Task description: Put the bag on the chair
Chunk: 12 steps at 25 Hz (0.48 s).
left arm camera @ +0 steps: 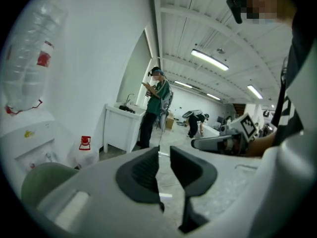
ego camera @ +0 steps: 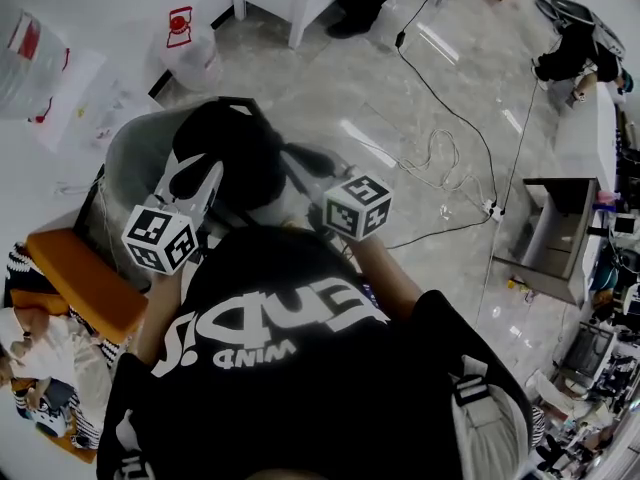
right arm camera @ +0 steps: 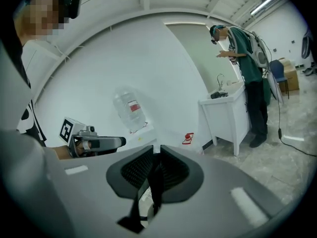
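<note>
Marble floor [ego camera: 400,88] strewn with cables [ego camera: 440,153] surrounds a gray chair [ego camera: 125,158]. A black bag [ego camera: 225,148] sits over its seat, between two hand-held tools; whether it rests there cannot be told. The left tongs [left arm camera: 164,163] are nearly together, with a sliver of floor showing between the upper pads and dark bag material pinched low down. The right tongs [right arm camera: 158,165] are clamped on a black strap [right arm camera: 156,190] that hangs from between the pads. A person in green [left arm camera: 157,105] stands at a white desk [left arm camera: 119,128] behind.
</note>
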Each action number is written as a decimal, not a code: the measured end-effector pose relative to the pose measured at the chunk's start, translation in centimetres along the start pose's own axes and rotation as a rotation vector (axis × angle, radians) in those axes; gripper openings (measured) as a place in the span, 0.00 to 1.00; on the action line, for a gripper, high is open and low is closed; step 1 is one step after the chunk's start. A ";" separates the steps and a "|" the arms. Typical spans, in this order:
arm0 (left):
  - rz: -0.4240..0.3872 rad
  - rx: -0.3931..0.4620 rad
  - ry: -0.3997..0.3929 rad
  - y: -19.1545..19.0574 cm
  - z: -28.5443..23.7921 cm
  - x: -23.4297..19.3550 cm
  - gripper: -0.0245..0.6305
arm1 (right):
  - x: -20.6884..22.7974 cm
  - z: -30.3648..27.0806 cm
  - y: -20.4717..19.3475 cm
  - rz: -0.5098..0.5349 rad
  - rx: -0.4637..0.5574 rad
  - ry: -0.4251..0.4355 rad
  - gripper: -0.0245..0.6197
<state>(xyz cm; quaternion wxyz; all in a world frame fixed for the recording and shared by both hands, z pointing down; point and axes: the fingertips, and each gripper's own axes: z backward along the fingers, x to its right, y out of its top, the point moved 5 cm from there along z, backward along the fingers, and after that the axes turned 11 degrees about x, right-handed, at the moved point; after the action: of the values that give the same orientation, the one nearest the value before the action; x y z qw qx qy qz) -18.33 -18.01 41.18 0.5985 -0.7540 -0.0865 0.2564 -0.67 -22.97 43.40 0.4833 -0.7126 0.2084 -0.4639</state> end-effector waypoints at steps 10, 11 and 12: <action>-0.019 0.032 0.052 -1.0 0.4 -0.8 0.04 | 0.7 0.2 -0.7 0.009 0.044 -0.077 0.04; -0.021 0.029 0.058 -1.2 0.4 -0.9 0.04 | 0.8 0.2 -0.8 0.008 0.045 -0.079 0.04; -0.023 0.026 0.063 -1.2 0.3 -0.9 0.04 | 0.8 0.3 -0.8 0.008 0.045 -0.081 0.04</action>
<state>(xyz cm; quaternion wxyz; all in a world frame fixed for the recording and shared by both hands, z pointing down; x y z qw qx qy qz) -19.04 -17.82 42.58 0.6136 -0.7528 -0.0729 0.2267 -0.18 -23.09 44.46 0.5089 -0.7190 0.1811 -0.4374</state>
